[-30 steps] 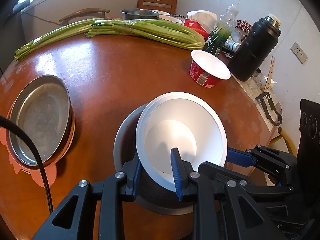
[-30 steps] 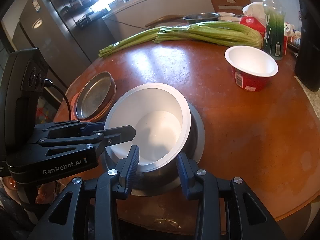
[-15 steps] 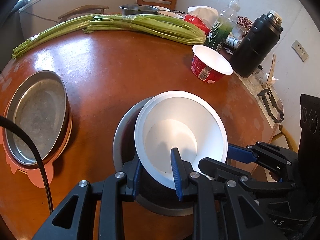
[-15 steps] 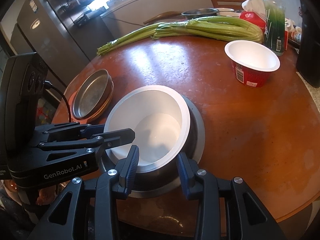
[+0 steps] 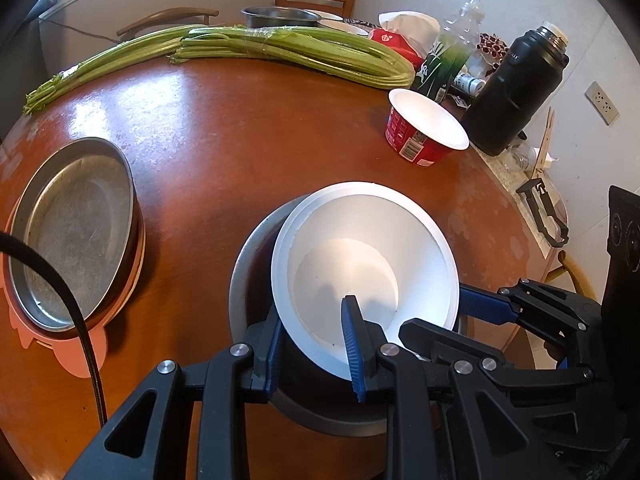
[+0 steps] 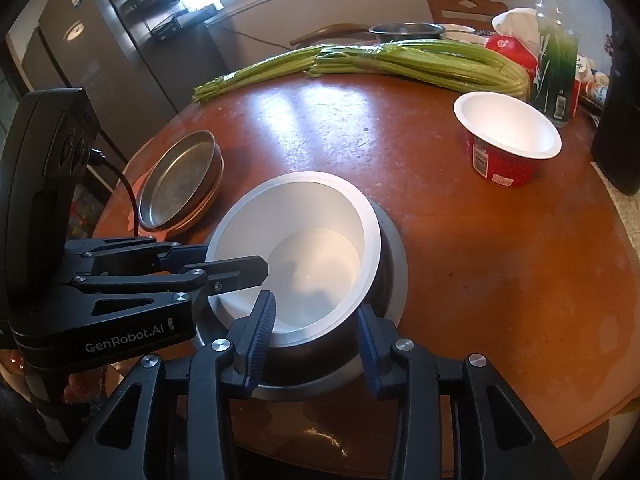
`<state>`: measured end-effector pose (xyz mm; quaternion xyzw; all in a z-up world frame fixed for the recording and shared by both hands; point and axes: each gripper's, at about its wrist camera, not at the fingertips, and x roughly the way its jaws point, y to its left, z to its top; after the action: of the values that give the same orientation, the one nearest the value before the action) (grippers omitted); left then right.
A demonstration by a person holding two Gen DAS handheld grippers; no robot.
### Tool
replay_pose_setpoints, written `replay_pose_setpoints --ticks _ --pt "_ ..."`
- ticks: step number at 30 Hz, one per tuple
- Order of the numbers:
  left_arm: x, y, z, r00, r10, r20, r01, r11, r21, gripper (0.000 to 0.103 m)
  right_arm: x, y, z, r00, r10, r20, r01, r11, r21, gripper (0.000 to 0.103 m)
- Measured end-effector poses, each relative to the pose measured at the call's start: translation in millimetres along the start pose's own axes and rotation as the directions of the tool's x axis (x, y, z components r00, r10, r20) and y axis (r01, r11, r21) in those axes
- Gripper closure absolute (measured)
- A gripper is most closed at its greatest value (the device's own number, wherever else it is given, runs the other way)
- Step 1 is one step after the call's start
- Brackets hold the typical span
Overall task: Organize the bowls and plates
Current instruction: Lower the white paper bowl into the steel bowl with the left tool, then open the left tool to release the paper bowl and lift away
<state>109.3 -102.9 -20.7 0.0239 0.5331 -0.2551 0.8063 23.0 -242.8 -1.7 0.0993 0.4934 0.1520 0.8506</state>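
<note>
A white bowl [image 5: 360, 264] [image 6: 304, 240] sits tilted inside a steel bowl [image 5: 248, 272] [image 6: 396, 264] on the round brown table. My left gripper [image 5: 312, 344] [image 6: 236, 260] is shut on the white bowl's rim, one finger inside it and one outside. My right gripper [image 6: 316, 328] [image 5: 434, 314] holds the same bowl's near edge from the other side. Its jaws are opening, with the rim between them and the pads touching it.
A steel pan [image 5: 76, 232] rests on a pink mat at the left edge. A red cup with a white inside [image 5: 424, 132] stands at the right. Behind lie celery stalks [image 5: 280, 52], a black flask [image 5: 516, 92], a green bottle [image 6: 556, 60] and another steel bowl [image 5: 280, 18].
The right gripper's fingers stand slightly wider apart. Both bowls and both hands have kept their places.
</note>
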Motion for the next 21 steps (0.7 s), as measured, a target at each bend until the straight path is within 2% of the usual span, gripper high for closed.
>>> replay_pose_setpoints --ticks 21 --pt "-11 6 -1 0.999 -0.003 0.032 0.003 1.0 -0.014 0.075 -5 2 2 0.999 -0.043 0.019 0.043 0.999 -0.019 0.06"
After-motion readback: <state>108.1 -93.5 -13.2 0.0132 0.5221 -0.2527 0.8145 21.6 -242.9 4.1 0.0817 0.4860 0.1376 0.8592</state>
